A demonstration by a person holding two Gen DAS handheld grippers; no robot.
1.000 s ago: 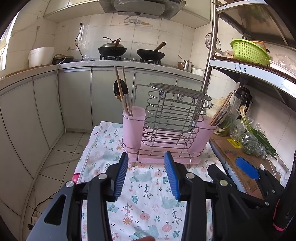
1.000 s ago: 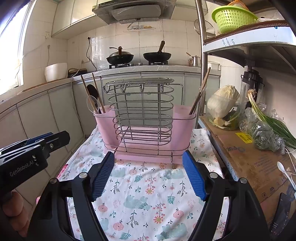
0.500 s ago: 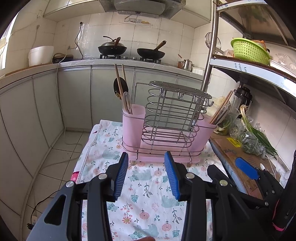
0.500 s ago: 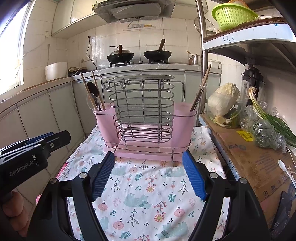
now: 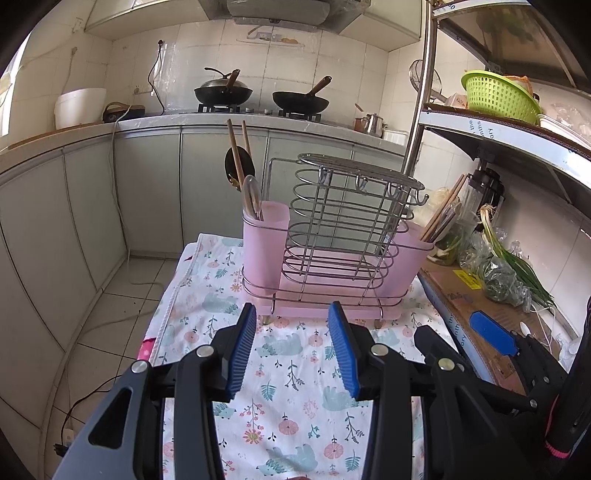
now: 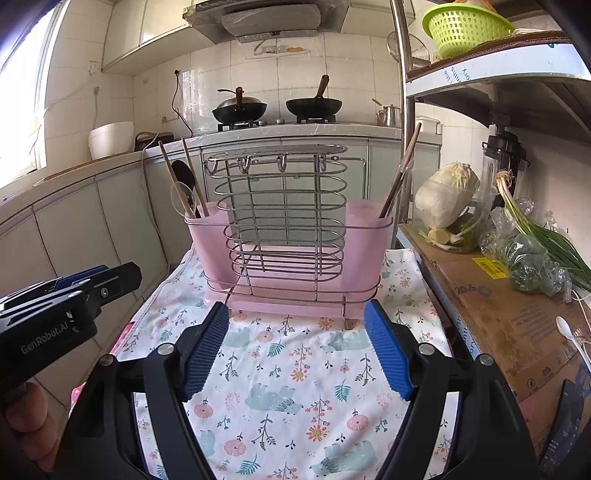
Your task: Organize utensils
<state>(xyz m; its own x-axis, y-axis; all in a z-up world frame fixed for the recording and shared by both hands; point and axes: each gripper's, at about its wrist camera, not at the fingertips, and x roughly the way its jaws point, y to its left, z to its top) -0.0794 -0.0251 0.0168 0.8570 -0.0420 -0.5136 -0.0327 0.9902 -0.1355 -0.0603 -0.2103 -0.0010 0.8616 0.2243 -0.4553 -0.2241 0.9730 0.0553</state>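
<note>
A wire utensil rack [image 5: 343, 229] [image 6: 284, 225] with two pink cups stands at the far end of a floral cloth [image 5: 295, 373] [image 6: 291, 373]. The left pink cup [image 5: 264, 240] [image 6: 208, 240] holds wooden chopsticks, a black spoon and a clear spoon. The right pink cup [image 5: 413, 251] [image 6: 365, 236] holds chopsticks. My left gripper [image 5: 291, 350] hovers open over the cloth, short of the rack, with nothing between its blue pads. My right gripper [image 6: 295, 349] is open too, wider, also empty, and shows at the right edge of the left wrist view [image 5: 491, 332].
A cardboard box [image 6: 509, 317] lies right of the cloth with a white plastic spoon [image 6: 570, 338], bagged greens [image 6: 535, 266] and a cabbage [image 6: 447, 195]. A metal shelf holds a green basket [image 6: 465, 26]. Two woks sit on the stove [image 6: 277, 105]. Tiled floor drops off to the left.
</note>
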